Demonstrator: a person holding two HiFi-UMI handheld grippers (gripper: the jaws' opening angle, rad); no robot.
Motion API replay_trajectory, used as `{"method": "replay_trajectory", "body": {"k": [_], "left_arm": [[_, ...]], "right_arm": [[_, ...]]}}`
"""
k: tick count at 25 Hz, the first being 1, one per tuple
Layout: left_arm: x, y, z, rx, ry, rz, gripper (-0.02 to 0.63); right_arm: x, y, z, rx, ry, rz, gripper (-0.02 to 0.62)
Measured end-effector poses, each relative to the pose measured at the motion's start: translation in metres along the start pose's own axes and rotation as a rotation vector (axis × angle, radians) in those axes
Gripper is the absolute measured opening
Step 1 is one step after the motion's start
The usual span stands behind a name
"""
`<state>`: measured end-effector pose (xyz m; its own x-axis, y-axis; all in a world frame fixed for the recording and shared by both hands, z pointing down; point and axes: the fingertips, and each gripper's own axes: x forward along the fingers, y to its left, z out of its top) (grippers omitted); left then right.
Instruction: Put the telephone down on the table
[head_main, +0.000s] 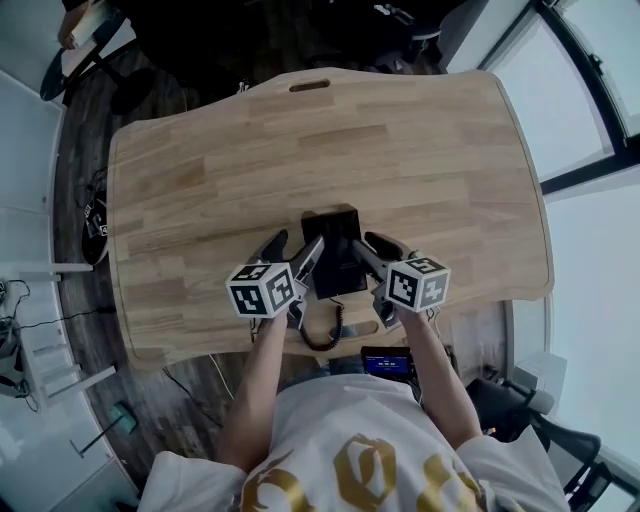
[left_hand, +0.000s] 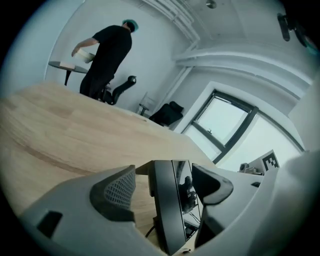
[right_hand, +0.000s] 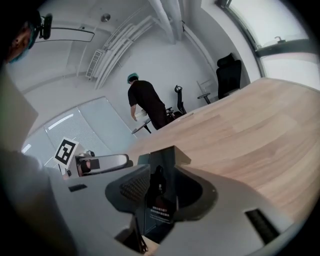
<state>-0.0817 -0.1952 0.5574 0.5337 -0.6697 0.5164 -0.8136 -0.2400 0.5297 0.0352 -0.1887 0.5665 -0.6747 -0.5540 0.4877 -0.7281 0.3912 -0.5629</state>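
A black telephone lies on the wooden table near its front edge, and its coiled cord hangs over that edge. My left gripper hovers at the phone's left side and my right gripper at its right side. In the left gripper view the phone shows edge-on in the wide gap of the left gripper, with bare wood between it and the left pad. In the right gripper view the phone fills the narrower gap of the right gripper; I see no pad pressing on it.
The table's front edge runs just behind the phone, with a slot handle at the far edge. A person in black stands at another table beyond, next to office chairs. Large windows line the right side.
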Motion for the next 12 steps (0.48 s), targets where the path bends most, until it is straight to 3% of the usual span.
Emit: {"method": "replay_trajectory", "body": {"k": [3, 4, 5, 7, 8, 10, 12], "left_arm": [[-0.02, -0.014, 0.01, 0.081, -0.049, 0.011, 0.337], [-0.026, -0.019, 0.012, 0.104, -0.064, 0.013, 0.326], [-0.032, -0.024, 0.015, 0.122, -0.081, 0.016, 0.274], [-0.044, -0.034, 0.02, 0.139, -0.117, 0.007, 0.084], [-0.05, -0.041, 0.021, 0.135, -0.13, -0.016, 0.035], [-0.063, -0.055, 0.02, 0.13, -0.149, -0.063, 0.015], [-0.078, -0.062, 0.017, 0.157, -0.169, -0.055, 0.009]], "right_arm": [[-0.017, 0.013, 0.011, -0.054, -0.079, -0.047, 0.045], [-0.022, 0.019, 0.014, -0.08, -0.103, -0.058, 0.031], [-0.028, 0.026, 0.017, -0.107, -0.125, -0.068, 0.026], [-0.038, 0.041, 0.023, -0.156, -0.168, -0.087, 0.021], [-0.044, 0.05, 0.026, -0.179, -0.19, -0.096, 0.02], [-0.056, 0.067, 0.032, -0.231, -0.234, -0.118, 0.018], [-0.068, 0.084, 0.036, -0.282, -0.27, -0.143, 0.017]]}}
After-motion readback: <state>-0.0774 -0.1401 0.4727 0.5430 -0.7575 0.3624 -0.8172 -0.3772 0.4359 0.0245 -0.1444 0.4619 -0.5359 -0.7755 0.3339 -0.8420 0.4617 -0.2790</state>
